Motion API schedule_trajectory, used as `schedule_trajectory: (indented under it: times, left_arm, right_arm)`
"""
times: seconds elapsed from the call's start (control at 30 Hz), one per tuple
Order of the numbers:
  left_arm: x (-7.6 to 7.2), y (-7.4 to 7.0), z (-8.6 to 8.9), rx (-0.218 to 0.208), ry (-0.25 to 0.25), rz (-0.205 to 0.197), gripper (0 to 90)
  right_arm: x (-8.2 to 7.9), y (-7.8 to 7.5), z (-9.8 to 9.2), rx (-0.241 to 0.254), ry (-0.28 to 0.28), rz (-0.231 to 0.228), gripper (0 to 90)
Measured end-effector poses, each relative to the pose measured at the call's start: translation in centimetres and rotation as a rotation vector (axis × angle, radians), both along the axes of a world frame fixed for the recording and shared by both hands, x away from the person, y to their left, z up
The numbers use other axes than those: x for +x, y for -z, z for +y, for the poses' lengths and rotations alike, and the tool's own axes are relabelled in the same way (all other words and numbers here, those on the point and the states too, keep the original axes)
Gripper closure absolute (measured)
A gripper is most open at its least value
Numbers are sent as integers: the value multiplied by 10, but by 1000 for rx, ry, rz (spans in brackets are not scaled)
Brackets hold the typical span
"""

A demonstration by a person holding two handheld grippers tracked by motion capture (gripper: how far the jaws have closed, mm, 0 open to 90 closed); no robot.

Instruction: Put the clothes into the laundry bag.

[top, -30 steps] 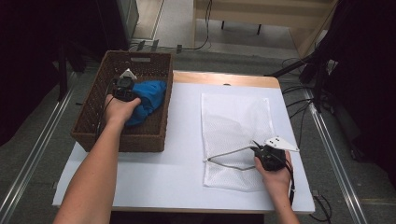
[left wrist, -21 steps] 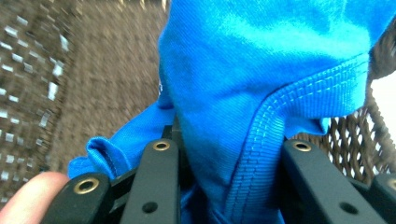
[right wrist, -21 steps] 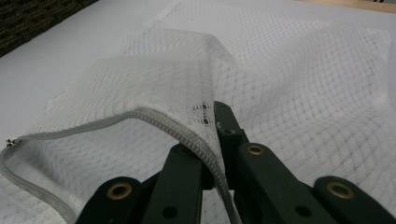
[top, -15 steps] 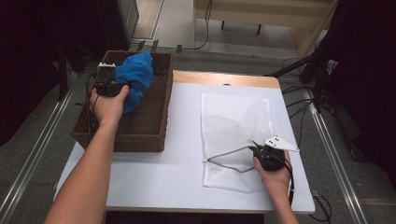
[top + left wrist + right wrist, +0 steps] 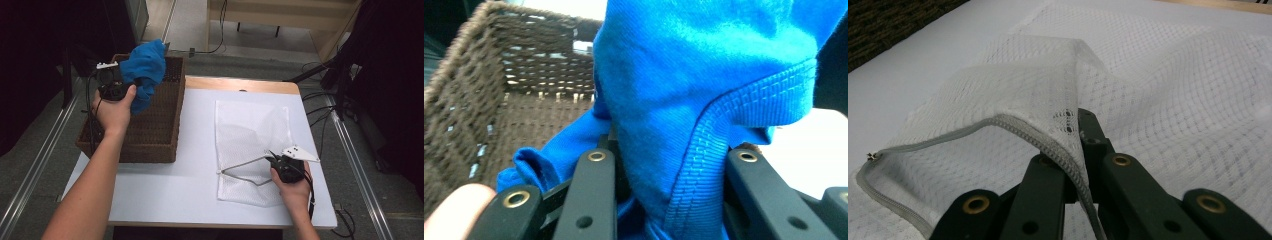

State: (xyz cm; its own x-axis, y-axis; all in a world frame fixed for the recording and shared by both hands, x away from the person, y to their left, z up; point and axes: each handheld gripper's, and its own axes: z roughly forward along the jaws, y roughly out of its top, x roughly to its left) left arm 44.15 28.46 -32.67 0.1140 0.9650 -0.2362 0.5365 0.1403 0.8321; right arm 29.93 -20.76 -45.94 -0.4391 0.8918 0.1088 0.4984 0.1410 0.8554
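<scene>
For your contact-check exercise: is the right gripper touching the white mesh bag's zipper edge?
Touching. In the right gripper view the right gripper has its jaws shut on the zipper edge of the white mesh bag, lifting it open.

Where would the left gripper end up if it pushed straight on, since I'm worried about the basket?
Probably the wicker basket, at its far wall: behind the blue cloth that the left gripper holds. Depth is unclear.

1. The cloth (image 5: 144,70) in my left tongs (image 5: 116,86) is bright blue, stitched in matching thread;
2. the woven basket (image 5: 150,130) is dark brown;
3. the mesh bag (image 5: 252,125) is white, its zip pale grey;
4. my desk (image 5: 170,185) is white, edged in light wood.
</scene>
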Motion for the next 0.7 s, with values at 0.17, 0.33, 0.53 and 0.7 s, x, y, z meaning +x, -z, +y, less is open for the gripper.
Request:
schedule_trajectory:
  times: [0.17,0.33,0.53,0.7]
  left_arm:
    - [-5,-5,-16,8,60,-11,694]
    - [-9,-11,-31,-9,111,-19,693]
    - [-13,-17,-50,5,163,-21,694]
    - [-19,-21,-67,-9,209,-25,693]
  right_arm:
    - [1,1,0,-2,-2,-1,900]
    - [1,1,0,0,-3,-3,900]
    - [1,1,0,1,-4,-2,900]
    - [1,1,0,1,-5,-1,900]
